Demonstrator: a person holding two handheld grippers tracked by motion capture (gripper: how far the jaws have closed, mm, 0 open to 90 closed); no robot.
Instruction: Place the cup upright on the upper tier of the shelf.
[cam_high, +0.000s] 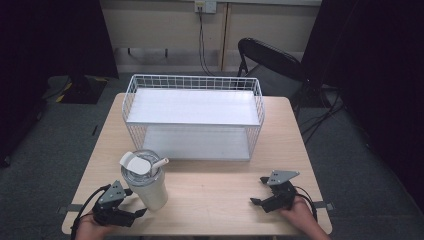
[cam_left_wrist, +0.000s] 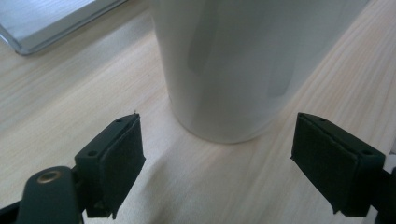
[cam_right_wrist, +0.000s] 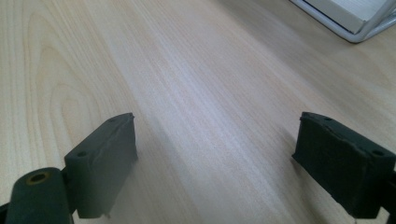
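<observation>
- The tall white cup with a clear lid and a white straw (cam_high: 146, 183) stands up straight on the light wooden bench (cam_high: 215, 195).
- The cup is just in front of the left gripper (cam_high: 136, 202), very near it and a little to the right of it in the high view.
- In the left gripper view, the round bottom of the cup (cam_left_wrist: 233, 70) sits just past the two black jaws, in line with the gap between them.
- The left gripper is wide open. Its jaws stand one on each side, apart from the cup, and hold nothing.
- A hand (cam_high: 90, 227) holds the left gripper at the near edge of the bench.
- The right gripper (cam_high: 259, 191) is far off to the side of the cup, near the other end of the near edge.
- The right gripper is wide open too. There is bare wood between its jaws, and it has hold of nothing.
- The other hand (cam_high: 300, 212) holds the right gripper.
- Past both grippers, farther across the bench, stands a white wire basket shelf with two flat white boards (cam_high: 192, 117).
- A corner of the shelf (cam_right_wrist: 355, 18) shows ahead of the right gripper, up to the right in its view.
- Behind the bench is a black folding chair (cam_high: 267, 62).
</observation>
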